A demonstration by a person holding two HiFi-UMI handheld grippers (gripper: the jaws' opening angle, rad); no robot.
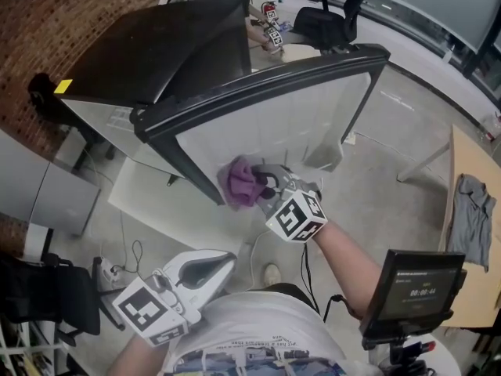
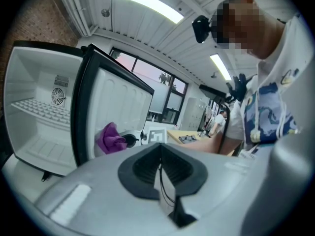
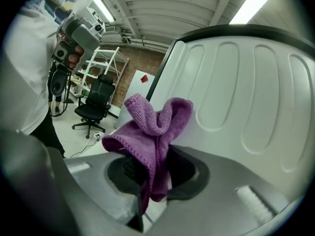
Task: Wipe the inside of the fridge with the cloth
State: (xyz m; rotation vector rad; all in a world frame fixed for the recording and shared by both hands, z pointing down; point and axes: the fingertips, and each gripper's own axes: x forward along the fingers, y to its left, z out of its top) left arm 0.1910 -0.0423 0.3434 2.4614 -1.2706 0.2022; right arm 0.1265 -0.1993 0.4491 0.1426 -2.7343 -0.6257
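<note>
right gripper (image 1: 264, 185), jaws clamped on a bunched purple cloth (image 1: 241, 182) held at the ribbed white inner face of the open fridge door (image 1: 313, 108), beside its black edge; left gripper (image 2: 160, 168), jaws pressed together with nothing between, low by the person's shirt (image 1: 258, 331), apart from the fridge (image 1: 156, 53).

There's a wooden table (image 1: 477, 153) with a grey shirt (image 1: 470, 210) draped over it. A small black screen (image 1: 412, 288) sits just off the table's near corner. Well to the left of the table are a brick wall (image 1: 47, 14) and a white power strip (image 1: 106, 272) on the floor.
</note>
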